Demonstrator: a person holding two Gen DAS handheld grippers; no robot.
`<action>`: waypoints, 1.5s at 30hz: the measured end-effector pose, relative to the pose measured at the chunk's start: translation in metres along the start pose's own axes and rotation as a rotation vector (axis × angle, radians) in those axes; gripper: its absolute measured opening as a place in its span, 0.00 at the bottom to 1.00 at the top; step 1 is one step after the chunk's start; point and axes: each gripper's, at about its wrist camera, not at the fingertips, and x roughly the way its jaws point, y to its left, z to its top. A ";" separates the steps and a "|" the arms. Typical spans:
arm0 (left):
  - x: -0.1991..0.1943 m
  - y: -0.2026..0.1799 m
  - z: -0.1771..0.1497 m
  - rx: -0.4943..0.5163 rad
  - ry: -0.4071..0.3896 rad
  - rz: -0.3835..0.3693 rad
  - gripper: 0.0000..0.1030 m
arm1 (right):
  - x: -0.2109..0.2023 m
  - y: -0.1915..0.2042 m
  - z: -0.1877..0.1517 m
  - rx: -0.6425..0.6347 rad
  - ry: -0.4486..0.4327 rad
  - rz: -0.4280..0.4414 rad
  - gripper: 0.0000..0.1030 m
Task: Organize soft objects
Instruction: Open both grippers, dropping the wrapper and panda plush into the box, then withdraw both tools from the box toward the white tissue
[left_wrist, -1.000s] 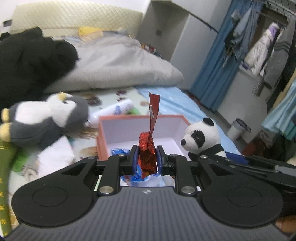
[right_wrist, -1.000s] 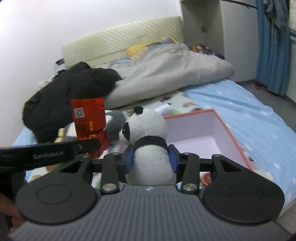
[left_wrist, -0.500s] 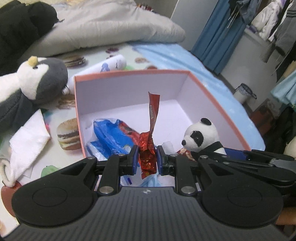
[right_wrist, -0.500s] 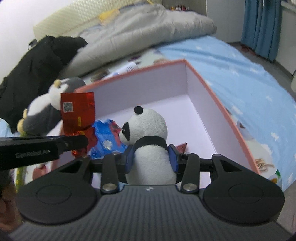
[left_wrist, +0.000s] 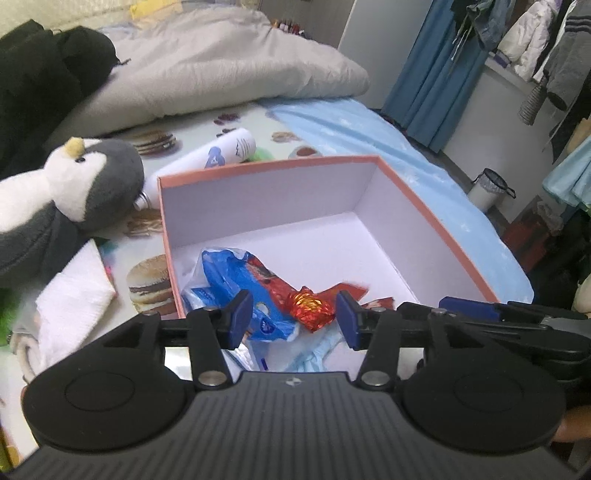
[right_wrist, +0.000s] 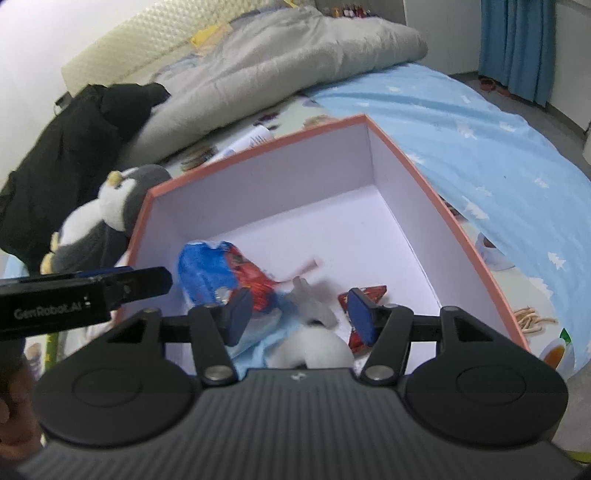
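A pink-rimmed box (left_wrist: 436, 218) with white walls sits on the bed; it also shows in the right wrist view (right_wrist: 424, 177). My left gripper (left_wrist: 293, 319) is open above the box's near end. The red foil wrapper (left_wrist: 310, 308) lies loose between its jaws, on a blue snack bag (left_wrist: 229, 280). My right gripper (right_wrist: 299, 314) is open over the box. The panda plush (right_wrist: 314, 347) lies blurred just below it, inside the box, beside the blue bag (right_wrist: 210, 269) and a red packet (right_wrist: 364, 295).
A grey penguin plush (left_wrist: 66, 192) lies left of the box, with a white cloth (left_wrist: 70, 299) and a white bottle (left_wrist: 218, 155) nearby. A grey duvet (left_wrist: 221, 74) and black clothing (left_wrist: 40, 85) fill the back. The blue sheet (right_wrist: 480, 140) runs right.
Both grippers opened over the box. The left let go of the red wrapper and the right let go of the panda; both have dropped into the box.
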 end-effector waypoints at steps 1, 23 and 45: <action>-0.006 -0.001 -0.001 0.001 -0.009 0.001 0.54 | -0.005 0.002 0.000 -0.004 -0.011 0.004 0.58; -0.150 0.007 -0.041 -0.036 -0.204 -0.008 0.55 | -0.118 0.058 -0.026 -0.081 -0.217 0.083 0.58; -0.252 0.050 -0.153 -0.105 -0.290 0.095 0.61 | -0.160 0.115 -0.108 -0.163 -0.268 0.192 0.58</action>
